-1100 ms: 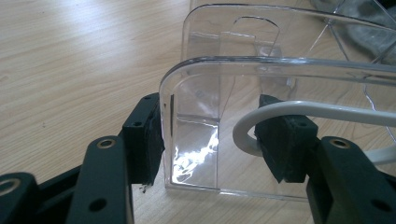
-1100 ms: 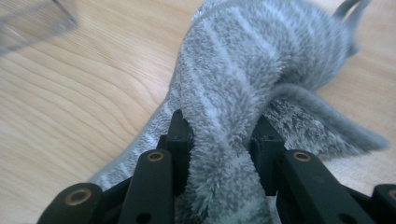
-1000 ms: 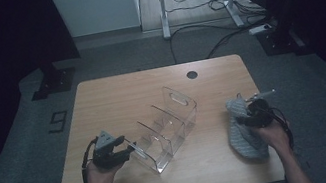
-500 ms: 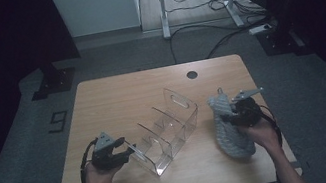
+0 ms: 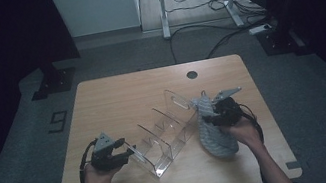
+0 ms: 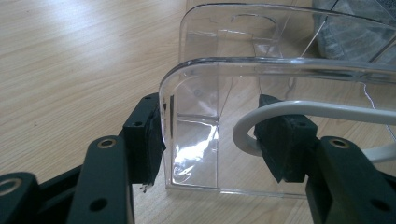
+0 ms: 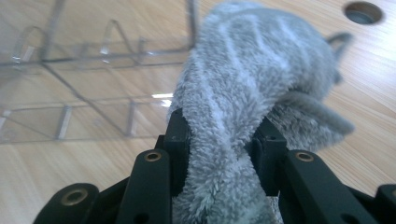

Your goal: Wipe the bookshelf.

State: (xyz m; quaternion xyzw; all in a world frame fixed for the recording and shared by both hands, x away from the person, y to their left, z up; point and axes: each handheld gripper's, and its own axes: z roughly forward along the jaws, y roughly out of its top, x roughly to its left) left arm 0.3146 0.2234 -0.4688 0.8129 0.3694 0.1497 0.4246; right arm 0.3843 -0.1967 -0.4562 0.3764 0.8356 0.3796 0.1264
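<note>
The right gripper has its jaws clamped on a grey towel, fleece bulging between the pads in the right gripper view. The towel hangs off the jaws, its free end trailing on the table toward the person, its long axis running roughly front to back. The clear rack lies just to the left of it, set on a slant, its far end plate almost beside the towel's top. So the towel has to go left and over the rack's side wall, and the right hand is the nearer one for that.

The left gripper sits at the rack's near end, its jaws half closed on the corner wall, steadying it; a white cable loops across one pad.

Which slot is meant I can't judge. The clear dividers are hard to make out against the wood.
</note>
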